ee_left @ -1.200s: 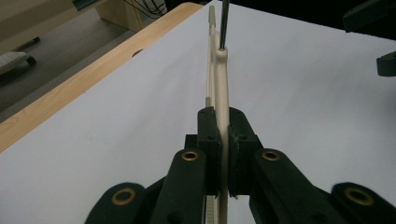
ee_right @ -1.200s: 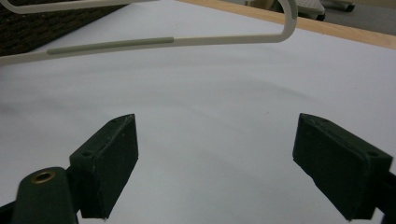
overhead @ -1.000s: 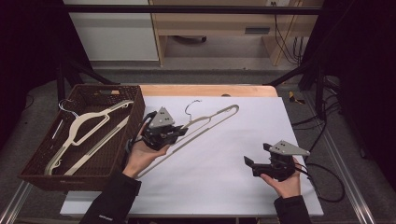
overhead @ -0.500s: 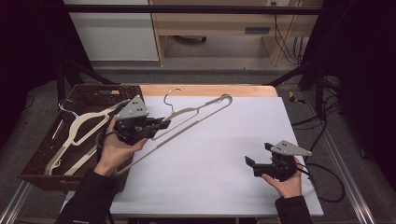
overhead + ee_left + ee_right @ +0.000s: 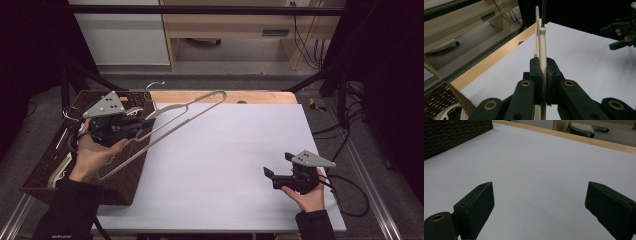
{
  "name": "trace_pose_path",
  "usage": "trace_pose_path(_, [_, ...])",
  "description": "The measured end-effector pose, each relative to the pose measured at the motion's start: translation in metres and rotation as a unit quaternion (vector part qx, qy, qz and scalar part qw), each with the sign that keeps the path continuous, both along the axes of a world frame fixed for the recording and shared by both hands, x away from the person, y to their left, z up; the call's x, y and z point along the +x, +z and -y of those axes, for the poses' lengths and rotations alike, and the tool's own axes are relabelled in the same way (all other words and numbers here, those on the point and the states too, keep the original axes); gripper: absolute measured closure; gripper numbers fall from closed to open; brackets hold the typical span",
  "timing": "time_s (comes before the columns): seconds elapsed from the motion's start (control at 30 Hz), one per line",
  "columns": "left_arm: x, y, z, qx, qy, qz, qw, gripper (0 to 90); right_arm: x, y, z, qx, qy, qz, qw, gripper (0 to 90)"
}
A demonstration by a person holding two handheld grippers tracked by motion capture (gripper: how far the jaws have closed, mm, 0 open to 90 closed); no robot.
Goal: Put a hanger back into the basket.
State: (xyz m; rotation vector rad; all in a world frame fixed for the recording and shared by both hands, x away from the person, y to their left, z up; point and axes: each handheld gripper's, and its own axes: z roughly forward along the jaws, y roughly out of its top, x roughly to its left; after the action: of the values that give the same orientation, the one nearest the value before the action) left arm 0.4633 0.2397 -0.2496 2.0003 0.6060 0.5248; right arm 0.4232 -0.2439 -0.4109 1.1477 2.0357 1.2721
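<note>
A cream-coloured clothes hanger [image 5: 192, 112] is lifted off the table, slanting from the basket's front edge up to the table's far edge. My left gripper [image 5: 142, 123] is shut on its bar over the right rim of the brown wicker basket [image 5: 47, 165]; in the left gripper view the hanger [image 5: 541, 37] runs straight out from between the closed jaws. Another cream hanger [image 5: 62, 167] lies inside the basket. My right gripper [image 5: 272, 170] rests low at the table's front right, open, with nothing between its fingers [image 5: 477, 202].
The white table sheet [image 5: 225, 160] covers most of the wooden table [image 5: 260, 96]. A cable [image 5: 350, 192] trails from the right gripper over the right edge. Black frame posts and a shelf unit stand behind the table.
My left gripper has carried the hanger up and to the left, from the middle of the sheet to above the basket's right rim. The right gripper has stayed put.
</note>
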Motion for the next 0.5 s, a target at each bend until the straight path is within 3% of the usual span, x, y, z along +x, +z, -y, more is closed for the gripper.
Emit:
trace_pose_path(0.27, [0.005,0.002,-0.034,-0.014,0.017,0.005,0.9998,85.8,0.000,0.000,0.000,0.000,0.000,0.001,1.0000,8.7])
trace_pose_path(0.5, [0.012,-0.002,-0.065,-0.004,0.047,-0.001,0.9989,85.9,0.000,0.000,0.001,-0.001,-0.001,0.003,1.0000,7.7])
